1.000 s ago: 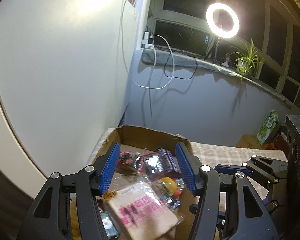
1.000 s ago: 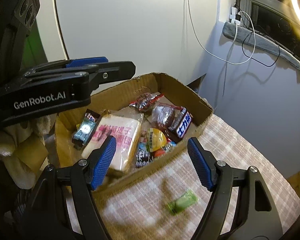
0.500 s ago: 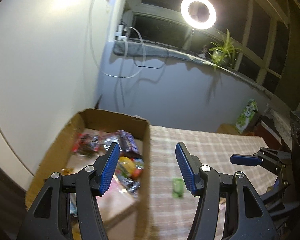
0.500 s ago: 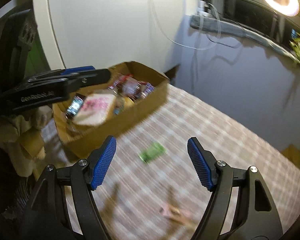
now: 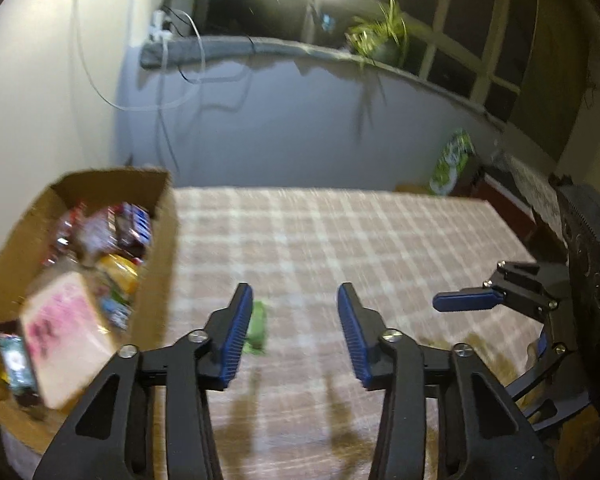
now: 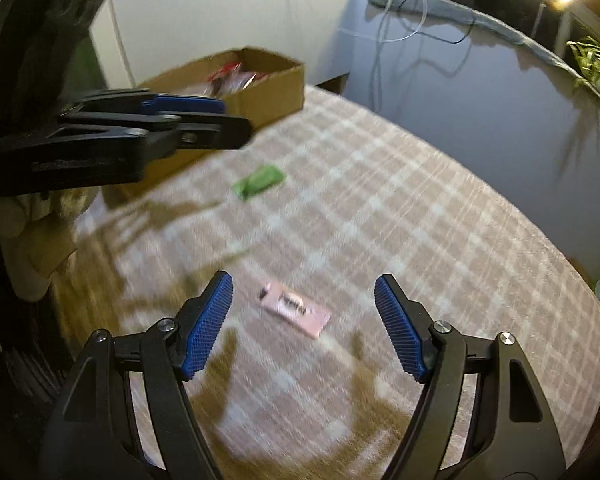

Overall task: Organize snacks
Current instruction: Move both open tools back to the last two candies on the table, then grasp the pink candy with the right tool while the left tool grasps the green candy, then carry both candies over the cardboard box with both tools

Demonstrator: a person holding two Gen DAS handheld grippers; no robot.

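Plaid cloth [image 6: 380, 200]; right view only: pink packet [image 6: 294, 309]

One cardboard box [image 5: 162, 236] of several snacks at left, one green packet [image 6: 260, 181], one pink packet [image 6: 294, 307], two grippers.

matt cardboard box [image 5: 162, 240], woven checked tablecloth [image 5: 340, 240], glossy green wrapper [image 6: 260, 181].

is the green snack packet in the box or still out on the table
Out. The green packet lies flat on the checked tablecloth, apart from the cardboard box that holds the other snacks; neither claw touches it.
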